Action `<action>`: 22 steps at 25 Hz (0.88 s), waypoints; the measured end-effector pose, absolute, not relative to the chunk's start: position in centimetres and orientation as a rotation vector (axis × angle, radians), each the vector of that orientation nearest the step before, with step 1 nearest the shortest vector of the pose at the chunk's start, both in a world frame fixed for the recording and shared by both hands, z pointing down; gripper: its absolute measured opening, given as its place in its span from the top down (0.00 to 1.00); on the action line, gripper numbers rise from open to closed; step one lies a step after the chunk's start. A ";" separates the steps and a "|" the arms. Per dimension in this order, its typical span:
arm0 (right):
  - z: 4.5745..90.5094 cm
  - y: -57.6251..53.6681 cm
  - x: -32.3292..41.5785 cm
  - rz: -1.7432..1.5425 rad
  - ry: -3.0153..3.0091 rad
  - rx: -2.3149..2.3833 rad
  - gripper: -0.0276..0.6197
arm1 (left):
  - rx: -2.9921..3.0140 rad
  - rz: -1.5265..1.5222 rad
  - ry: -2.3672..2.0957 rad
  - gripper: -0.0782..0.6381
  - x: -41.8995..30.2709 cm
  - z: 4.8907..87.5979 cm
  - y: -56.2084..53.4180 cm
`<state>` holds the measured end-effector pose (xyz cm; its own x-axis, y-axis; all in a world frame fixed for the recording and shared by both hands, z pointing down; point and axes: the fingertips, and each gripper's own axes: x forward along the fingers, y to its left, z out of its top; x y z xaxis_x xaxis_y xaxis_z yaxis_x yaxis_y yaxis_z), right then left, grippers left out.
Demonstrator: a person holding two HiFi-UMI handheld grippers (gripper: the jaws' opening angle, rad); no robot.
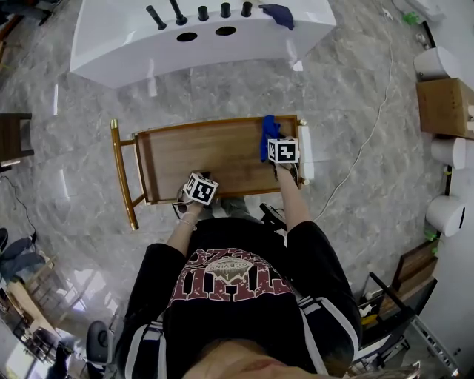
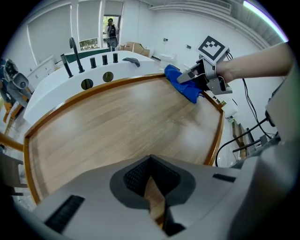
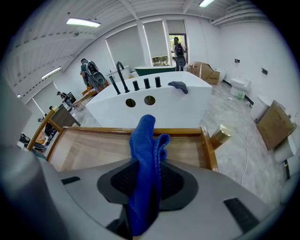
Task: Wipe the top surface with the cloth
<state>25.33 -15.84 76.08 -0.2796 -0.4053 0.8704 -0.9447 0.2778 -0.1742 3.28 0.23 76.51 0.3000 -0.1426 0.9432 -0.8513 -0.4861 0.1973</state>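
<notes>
The wooden top [image 1: 200, 152] of a gold-framed cart lies in front of me, with a raised rim. A blue cloth [image 1: 266, 133] hangs over its far right corner, and my right gripper [image 1: 277, 146] is shut on it. In the right gripper view the cloth [image 3: 146, 140] stands up folded between that gripper's [image 3: 146, 165] jaws, above the wood [image 3: 89, 150]. My left gripper [image 1: 202, 179] sits at the near edge, left of centre. Its jaws [image 2: 151, 164] are shut with nothing in them. From the left gripper view the cloth [image 2: 180, 83] touches the board by the right gripper [image 2: 199, 77].
A white bathtub [image 1: 148, 48] with black fittings stands beyond the cart, a dark cloth [image 1: 278, 13] on its rim. The cart's gold handle [image 1: 123, 178] juts out on the left. A cardboard box [image 1: 444, 105], white toilets [image 1: 438, 62] and a floor cable [image 1: 370, 133] are at right.
</notes>
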 end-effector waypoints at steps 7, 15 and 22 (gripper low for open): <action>76.0 -15.7 28.6 0.889 -1.745 1.277 0.78 | 1.849 1.243 -0.889 0.82 3.2 76.8 0.5; 75.7 -15.4 30.7 0.824 -1.675 1.303 0.78 | 1.842 1.224 -0.866 0.82 3.3 76.6 0.5; 75.6 -15.3 32.5 0.793 -1.622 1.311 0.78 | 1.848 1.226 -0.859 0.82 3.5 76.6 0.6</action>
